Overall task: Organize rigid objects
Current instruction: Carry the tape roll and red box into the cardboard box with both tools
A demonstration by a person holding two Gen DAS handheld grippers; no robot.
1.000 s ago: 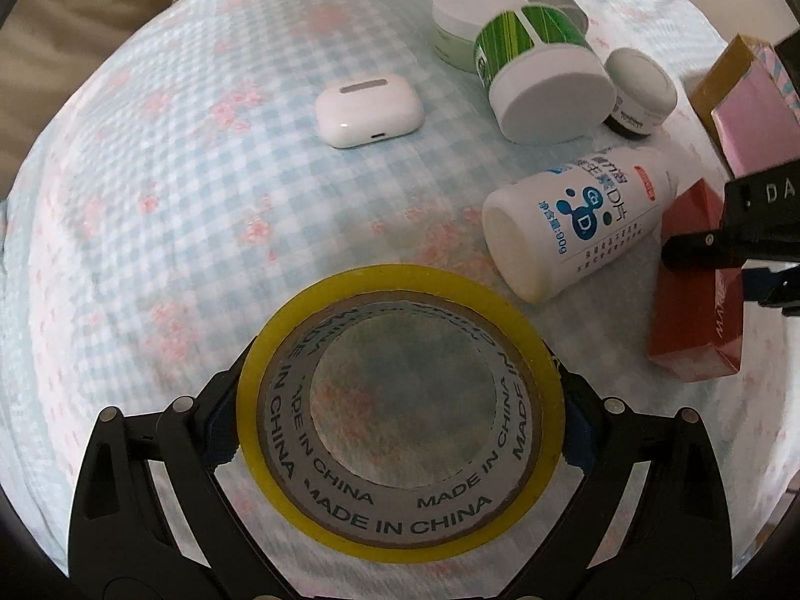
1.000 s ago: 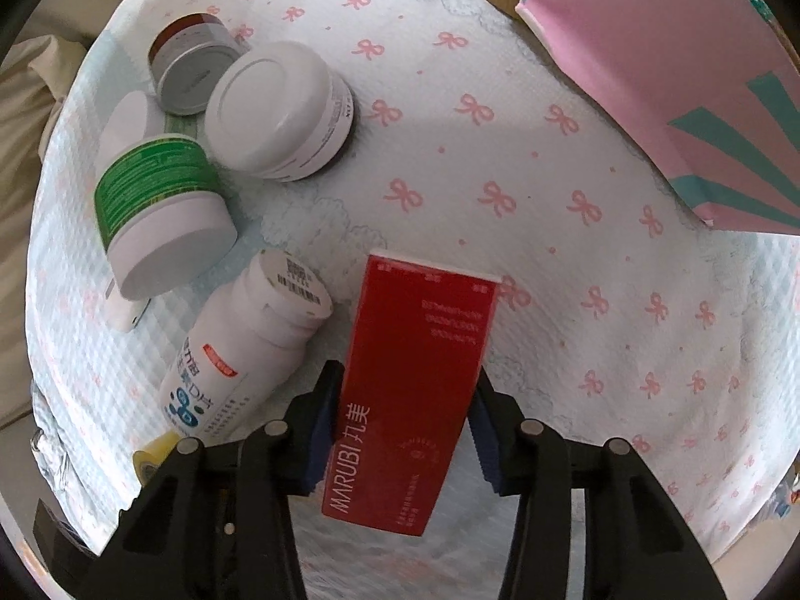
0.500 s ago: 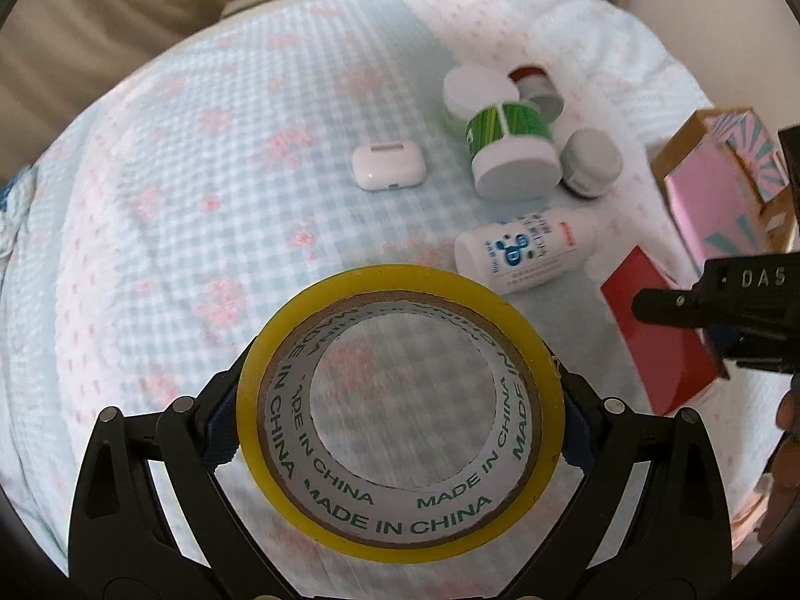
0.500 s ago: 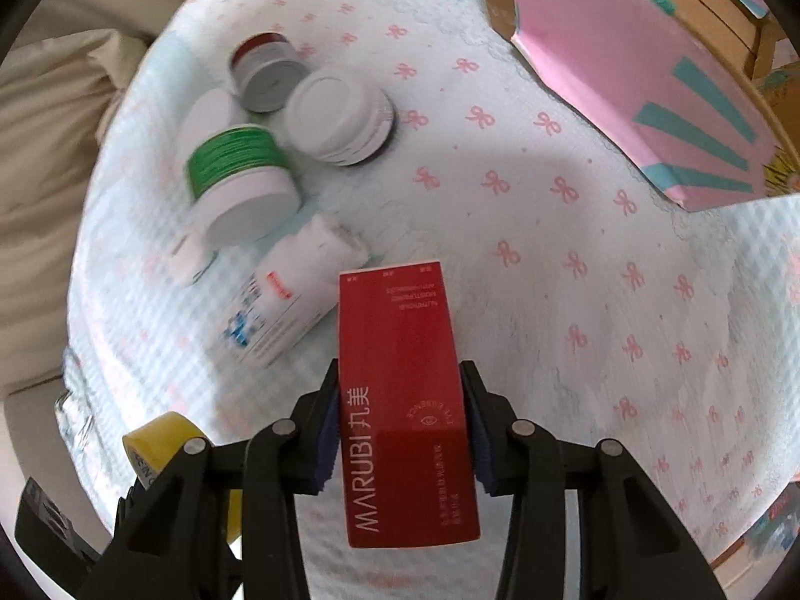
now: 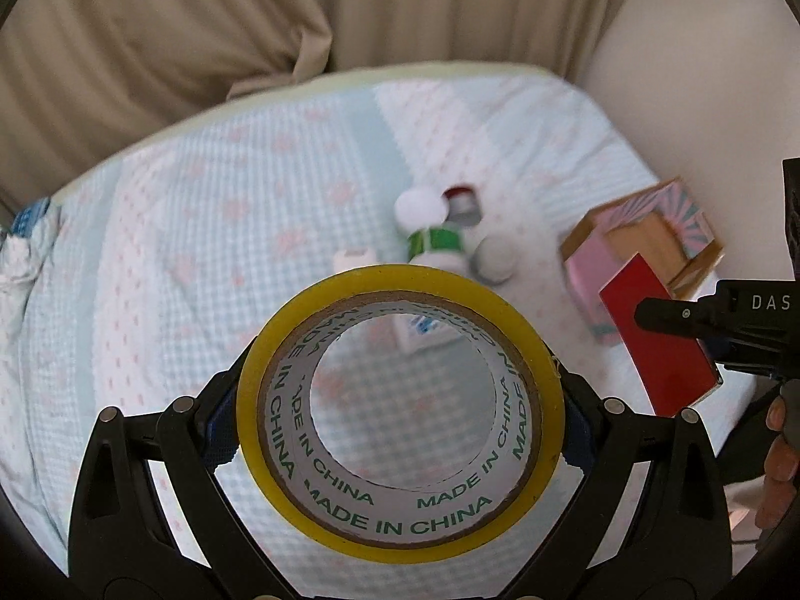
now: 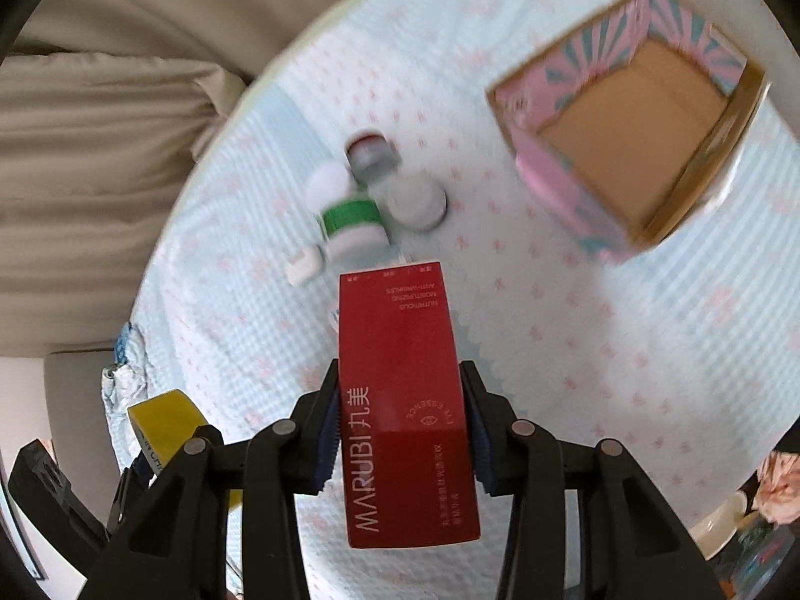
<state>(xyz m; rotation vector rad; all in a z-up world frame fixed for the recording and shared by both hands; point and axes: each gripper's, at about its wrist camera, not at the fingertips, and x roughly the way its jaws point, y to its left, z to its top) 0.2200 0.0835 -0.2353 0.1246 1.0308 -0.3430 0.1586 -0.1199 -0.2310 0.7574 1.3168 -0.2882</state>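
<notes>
My left gripper [image 5: 400, 415] is shut on a yellow tape roll [image 5: 400, 515], held high above the bed. My right gripper [image 6: 400, 430] is shut on a red Marubi box [image 6: 405, 400], also lifted; the box shows in the left wrist view [image 5: 655, 335] too. A pink open cardboard box [image 6: 635, 115] stands at the far right of the bed; it also shows in the left wrist view [image 5: 645, 235]. On the bedspread lie a green-banded jar [image 6: 352, 222], a white jar [image 6: 417, 202], a red-rimmed jar [image 6: 370, 150] and a white earbud case [image 6: 302, 265].
The bed has a light blue checked spread [image 5: 175, 250] with pink bows. Beige curtains [image 5: 175, 40] hang behind it. A white bottle [image 5: 425, 327] lies seen through the tape roll. The tape roll also shows at lower left of the right wrist view [image 6: 165, 425].
Both grippers have risen well above the bed with their loads. The objects on the spread look smaller and the pink box's open top has come into view.
</notes>
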